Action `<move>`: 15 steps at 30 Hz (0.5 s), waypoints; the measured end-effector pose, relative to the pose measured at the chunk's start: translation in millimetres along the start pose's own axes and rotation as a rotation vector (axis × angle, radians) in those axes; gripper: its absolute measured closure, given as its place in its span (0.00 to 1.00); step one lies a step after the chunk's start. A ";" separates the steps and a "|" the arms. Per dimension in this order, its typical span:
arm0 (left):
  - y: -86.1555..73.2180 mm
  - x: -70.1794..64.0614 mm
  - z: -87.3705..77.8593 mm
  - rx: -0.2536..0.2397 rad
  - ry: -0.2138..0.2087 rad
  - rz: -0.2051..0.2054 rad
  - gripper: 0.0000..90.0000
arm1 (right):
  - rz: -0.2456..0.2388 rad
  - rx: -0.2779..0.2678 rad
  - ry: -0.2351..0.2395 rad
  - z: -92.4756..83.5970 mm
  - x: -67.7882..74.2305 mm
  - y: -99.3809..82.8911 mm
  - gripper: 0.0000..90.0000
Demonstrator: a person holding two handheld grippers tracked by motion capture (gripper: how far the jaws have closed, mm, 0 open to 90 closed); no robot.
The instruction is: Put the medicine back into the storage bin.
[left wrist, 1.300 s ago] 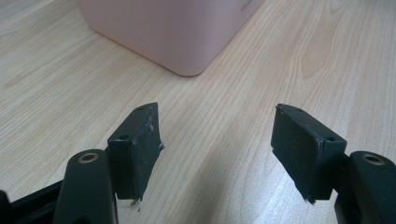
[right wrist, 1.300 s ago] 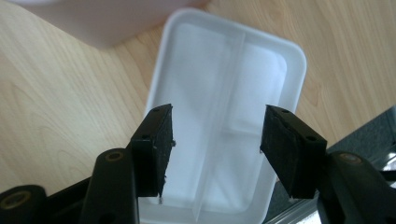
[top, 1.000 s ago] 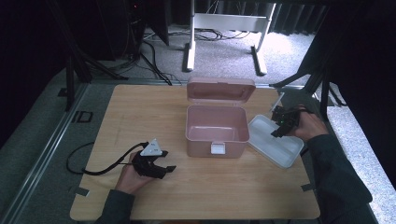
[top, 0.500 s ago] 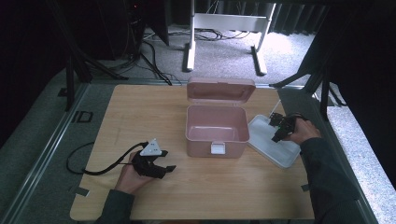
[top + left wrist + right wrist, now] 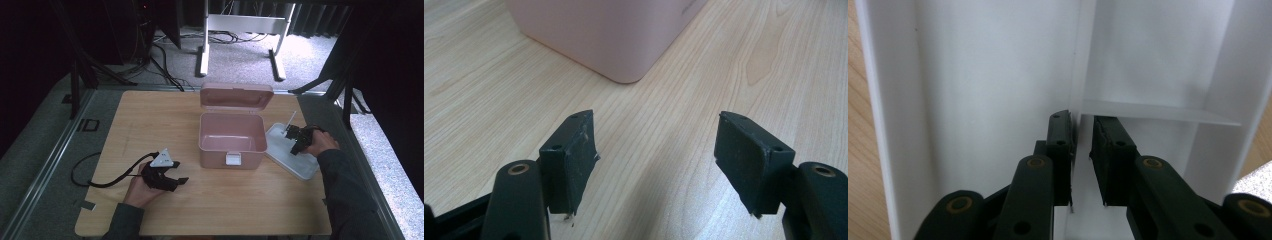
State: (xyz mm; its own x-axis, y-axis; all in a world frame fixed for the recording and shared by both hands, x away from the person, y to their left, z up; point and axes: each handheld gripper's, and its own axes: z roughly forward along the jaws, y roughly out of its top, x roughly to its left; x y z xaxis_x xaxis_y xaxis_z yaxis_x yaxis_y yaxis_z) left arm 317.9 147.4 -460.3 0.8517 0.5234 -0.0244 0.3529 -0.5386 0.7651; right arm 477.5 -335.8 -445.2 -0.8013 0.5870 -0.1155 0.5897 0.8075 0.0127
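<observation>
An open pink box [image 5: 232,140] stands mid-table with its lid [image 5: 236,96] tilted back and its inside bare. A white compartment tray [image 5: 300,167] lies to its right. My right gripper [image 5: 295,142] reaches down into that tray. In the right gripper view its jaws [image 5: 1083,130] straddle the thin middle divider [image 5: 1078,60] of the tray [image 5: 988,75] and are closed on it. My left gripper [image 5: 180,180] rests low on the table, front-left of the box, open with nothing between its jaws [image 5: 656,150]. The box's corner [image 5: 604,30] lies just ahead of it.
The wooden table [image 5: 150,115] has bare room at the left and along the front. A black cable [image 5: 95,182] trails from the left gripper toward the table's left edge. A white frame [image 5: 240,30] stands on the floor beyond the table.
My right gripper has come down from above the tray's far end into the tray and closed around its divider. The left gripper has stayed in place.
</observation>
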 end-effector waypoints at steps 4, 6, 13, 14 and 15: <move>-0.1 -0.1 -0.2 0.000 0.000 0.002 0.37 | 0.005 0.004 0.004 2.6 -1.0 2.3 0.89; 0.0 0.0 -0.3 -0.002 0.001 0.001 0.37 | 0.001 0.009 0.007 3.9 -1.2 3.1 0.90; -0.1 -0.2 0.4 -0.002 -0.001 -0.001 0.37 | 0.007 0.023 0.010 7.3 -1.0 5.2 0.92; -0.1 -0.2 0.5 -0.002 -0.001 -0.002 0.37 | 0.005 0.023 0.016 7.3 -1.0 5.3 0.94; -0.1 -0.2 0.5 -0.002 -0.001 -0.002 0.37 | 0.001 0.021 0.018 7.4 -0.7 5.3 0.95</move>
State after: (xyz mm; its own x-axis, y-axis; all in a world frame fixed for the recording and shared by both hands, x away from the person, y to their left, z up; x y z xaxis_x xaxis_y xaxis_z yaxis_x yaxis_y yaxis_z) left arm 317.9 147.0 -460.7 0.8516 0.5235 -0.0265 0.3536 -0.5364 0.7663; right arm 481.9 -332.4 -452.4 -0.8021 0.5892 -0.0973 0.5927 0.8054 -0.0085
